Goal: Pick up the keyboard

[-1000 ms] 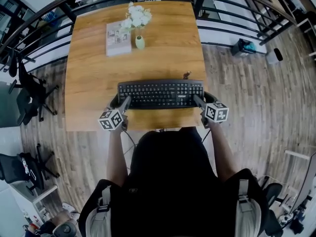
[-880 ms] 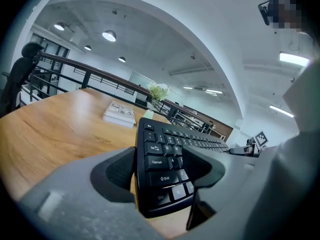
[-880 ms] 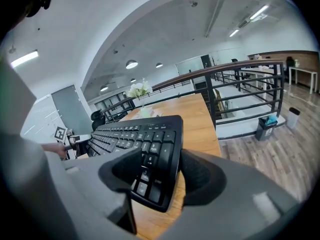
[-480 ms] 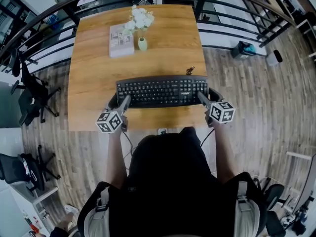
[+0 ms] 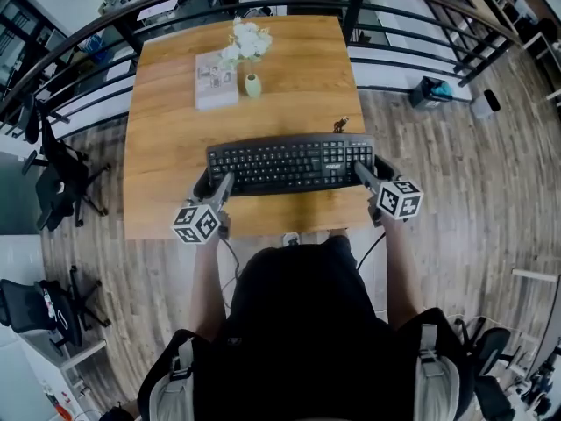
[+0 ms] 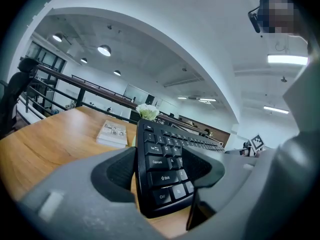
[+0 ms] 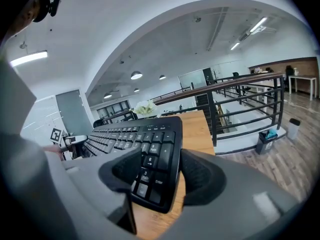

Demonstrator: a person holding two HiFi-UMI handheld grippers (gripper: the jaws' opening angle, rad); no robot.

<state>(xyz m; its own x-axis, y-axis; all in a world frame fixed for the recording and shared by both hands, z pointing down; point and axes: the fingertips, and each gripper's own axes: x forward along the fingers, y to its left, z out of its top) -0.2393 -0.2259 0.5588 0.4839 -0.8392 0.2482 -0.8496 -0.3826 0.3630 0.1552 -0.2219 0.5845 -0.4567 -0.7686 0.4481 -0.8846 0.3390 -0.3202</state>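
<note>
left gripper (image 5: 213, 185) and right gripper (image 5: 366, 176) each clamp one end of the black keyboard (image 5: 289, 163). lift seems underway; next, raise both ends evenly.

Left-end keys of the keyboard (image 6: 165, 169): "Caps Lock", "Shift", "Ctrl", "A" and "Z", white on black, in the left gripper view.
Number pad (image 7: 152, 166): "6", "3", "Enter" and "+", in the right gripper view.
Book (image 5: 216, 80) cover: print too small to read.
</note>
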